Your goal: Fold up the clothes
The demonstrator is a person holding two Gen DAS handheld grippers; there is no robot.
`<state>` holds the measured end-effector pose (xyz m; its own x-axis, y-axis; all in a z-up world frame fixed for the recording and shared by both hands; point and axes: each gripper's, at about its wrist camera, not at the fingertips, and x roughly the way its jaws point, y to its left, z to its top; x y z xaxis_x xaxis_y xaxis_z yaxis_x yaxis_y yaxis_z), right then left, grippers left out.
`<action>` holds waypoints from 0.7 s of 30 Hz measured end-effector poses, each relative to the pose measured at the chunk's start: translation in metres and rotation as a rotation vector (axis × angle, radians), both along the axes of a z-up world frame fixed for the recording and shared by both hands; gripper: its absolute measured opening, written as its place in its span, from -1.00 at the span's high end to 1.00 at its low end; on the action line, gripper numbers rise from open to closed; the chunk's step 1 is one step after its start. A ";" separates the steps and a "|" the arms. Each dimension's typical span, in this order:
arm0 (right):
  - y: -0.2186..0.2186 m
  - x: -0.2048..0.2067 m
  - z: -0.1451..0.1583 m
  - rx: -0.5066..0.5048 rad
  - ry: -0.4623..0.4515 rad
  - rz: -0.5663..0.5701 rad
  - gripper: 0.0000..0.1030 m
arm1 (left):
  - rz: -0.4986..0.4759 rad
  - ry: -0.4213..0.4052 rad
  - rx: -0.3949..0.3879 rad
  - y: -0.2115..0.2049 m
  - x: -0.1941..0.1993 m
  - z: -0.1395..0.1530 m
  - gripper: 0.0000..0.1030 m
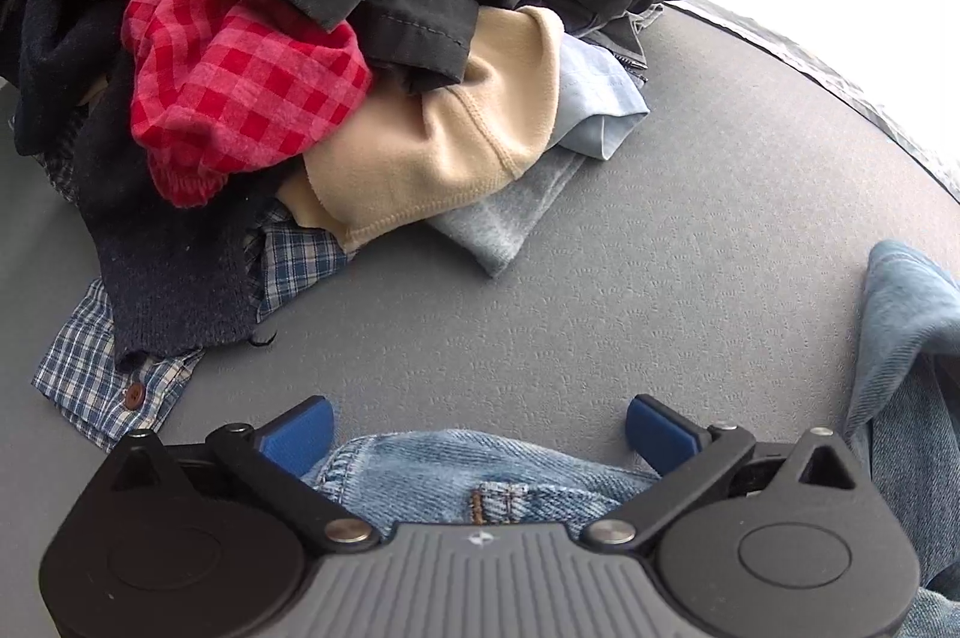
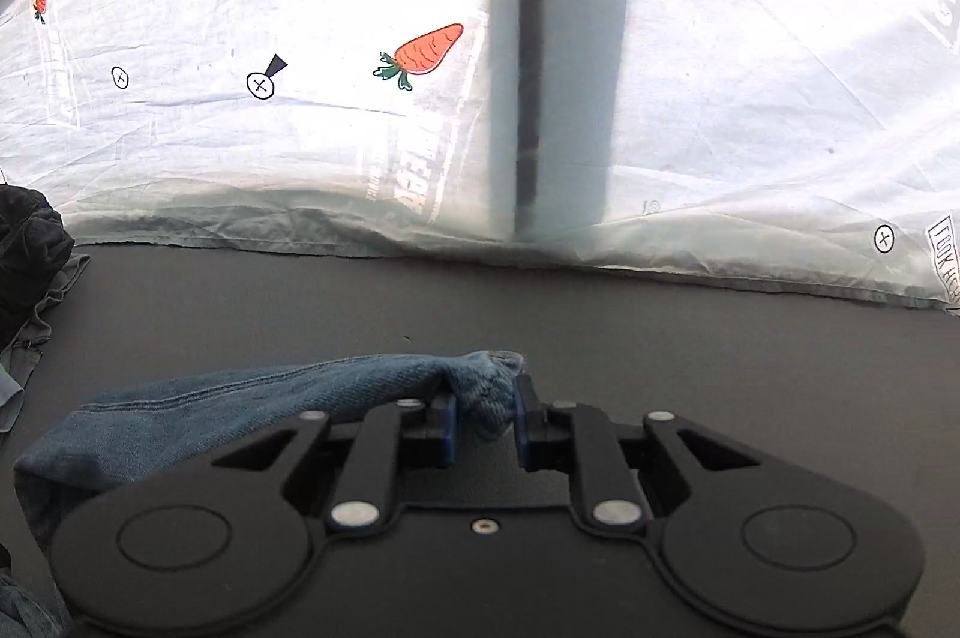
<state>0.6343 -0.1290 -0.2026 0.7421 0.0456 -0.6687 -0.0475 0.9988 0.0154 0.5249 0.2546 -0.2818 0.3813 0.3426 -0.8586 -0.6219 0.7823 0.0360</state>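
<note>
Blue denim jeans (image 1: 468,470) lie on the grey table under my left gripper (image 1: 480,434), whose blue pads (image 1: 300,437) stand wide apart on either side of the waistband without pressing it. Another fold of the same denim rises at the right edge of the left wrist view. In the right wrist view my right gripper (image 2: 486,416) is shut on a bunched end of the jeans (image 2: 480,386), and the denim trails away to the left, lifted off the table.
A heap of clothes (image 1: 336,38) fills the far left of the table: dark garments, a red checked cloth (image 1: 234,80), a beige piece (image 1: 444,146), a plaid shirt (image 1: 102,374). A white printed sheet (image 2: 300,128) hangs beyond the table's far edge.
</note>
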 end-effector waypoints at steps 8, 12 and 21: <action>-0.211 -0.086 0.060 -0.211 -0.194 -0.522 0.65 | -0.160 -0.012 0.078 -0.033 0.007 0.027 -0.96; -0.289 -0.133 0.101 -0.277 -0.284 -0.721 0.65 | -0.235 -0.069 0.057 -0.052 0.007 0.046 -0.96; -0.377 -0.147 0.085 -0.251 -0.061 -0.850 0.44 | -0.324 -0.074 0.059 -0.107 0.007 0.050 -0.96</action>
